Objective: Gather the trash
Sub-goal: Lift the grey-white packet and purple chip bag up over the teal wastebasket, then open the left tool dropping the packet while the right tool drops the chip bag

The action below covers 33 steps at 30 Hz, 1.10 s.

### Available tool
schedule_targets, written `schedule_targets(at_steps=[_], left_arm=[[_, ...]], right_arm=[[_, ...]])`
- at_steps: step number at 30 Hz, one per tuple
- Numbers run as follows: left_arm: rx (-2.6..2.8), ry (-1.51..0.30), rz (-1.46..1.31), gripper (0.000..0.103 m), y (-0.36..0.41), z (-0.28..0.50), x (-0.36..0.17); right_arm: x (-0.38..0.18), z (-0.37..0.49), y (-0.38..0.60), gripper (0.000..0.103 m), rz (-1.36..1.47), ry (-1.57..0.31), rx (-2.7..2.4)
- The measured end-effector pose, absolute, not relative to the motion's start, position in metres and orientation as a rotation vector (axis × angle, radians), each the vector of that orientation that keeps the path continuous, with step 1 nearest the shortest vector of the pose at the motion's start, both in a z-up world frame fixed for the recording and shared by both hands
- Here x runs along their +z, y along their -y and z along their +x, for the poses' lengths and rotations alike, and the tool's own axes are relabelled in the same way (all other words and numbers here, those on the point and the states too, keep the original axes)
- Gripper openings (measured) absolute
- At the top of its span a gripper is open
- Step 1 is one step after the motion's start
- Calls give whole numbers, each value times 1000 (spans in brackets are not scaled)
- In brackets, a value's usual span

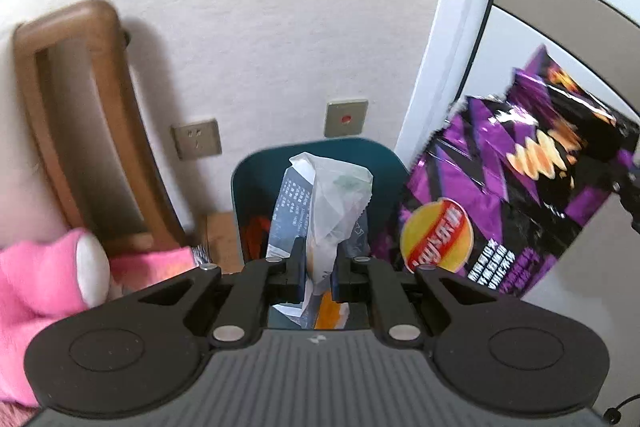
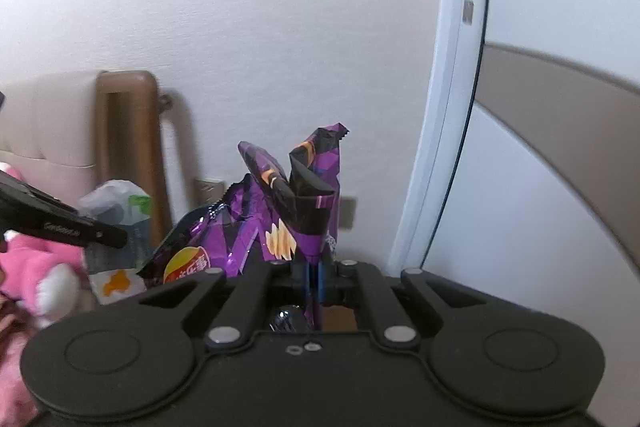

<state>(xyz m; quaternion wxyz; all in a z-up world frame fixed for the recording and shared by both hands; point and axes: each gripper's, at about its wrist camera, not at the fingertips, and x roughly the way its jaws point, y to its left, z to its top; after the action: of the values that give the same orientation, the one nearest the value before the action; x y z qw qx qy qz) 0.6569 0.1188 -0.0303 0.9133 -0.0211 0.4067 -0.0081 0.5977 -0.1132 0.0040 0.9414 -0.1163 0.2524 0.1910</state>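
Note:
My left gripper [image 1: 318,267] is shut on a crumpled white and blue wrapper [image 1: 324,203] and holds it just above a dark teal trash bin [image 1: 256,183] by the wall. My right gripper [image 2: 314,273] is shut on a purple chip bag [image 2: 280,211]. That bag hangs to the right of the bin in the left wrist view [image 1: 500,195]. The left gripper [image 2: 60,223] and its wrapper [image 2: 116,223] show at the left of the right wrist view. Red trash lies inside the bin.
A brown wooden bed frame [image 1: 84,123] stands left of the bin. Pink plush toys [image 1: 44,291] lie at the lower left. Two wall sockets [image 1: 197,138] sit behind the bin. A white door frame [image 1: 452,39] rises at the right.

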Motion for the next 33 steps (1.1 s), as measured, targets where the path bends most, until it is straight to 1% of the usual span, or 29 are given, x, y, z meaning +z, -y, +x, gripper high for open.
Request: schedule_targets(at_steps=[2, 6, 8, 16, 24, 33], left_arm=[[-26, -847, -26, 11, -118, 672, -32], [-21, -867, 9, 11, -116, 697, -37], [-21, -895, 9, 11, -119, 713, -48], [-20, -990, 48, 11, -120, 753, -93], [-51, -1088, 83, 11, -116, 775, -129], [-78, -1175, 142, 11, -102, 782, -160]], right_arm=[[6, 611, 103, 3, -267, -507, 372], [-8, 641, 75, 3, -343, -500, 332], [-8, 654, 66, 3, -374, -507, 311], [-52, 692, 27, 3, -490, -583, 288], [-85, 701, 8, 4, -564, -645, 284], [-117, 692, -7, 7, -672, -681, 306]])
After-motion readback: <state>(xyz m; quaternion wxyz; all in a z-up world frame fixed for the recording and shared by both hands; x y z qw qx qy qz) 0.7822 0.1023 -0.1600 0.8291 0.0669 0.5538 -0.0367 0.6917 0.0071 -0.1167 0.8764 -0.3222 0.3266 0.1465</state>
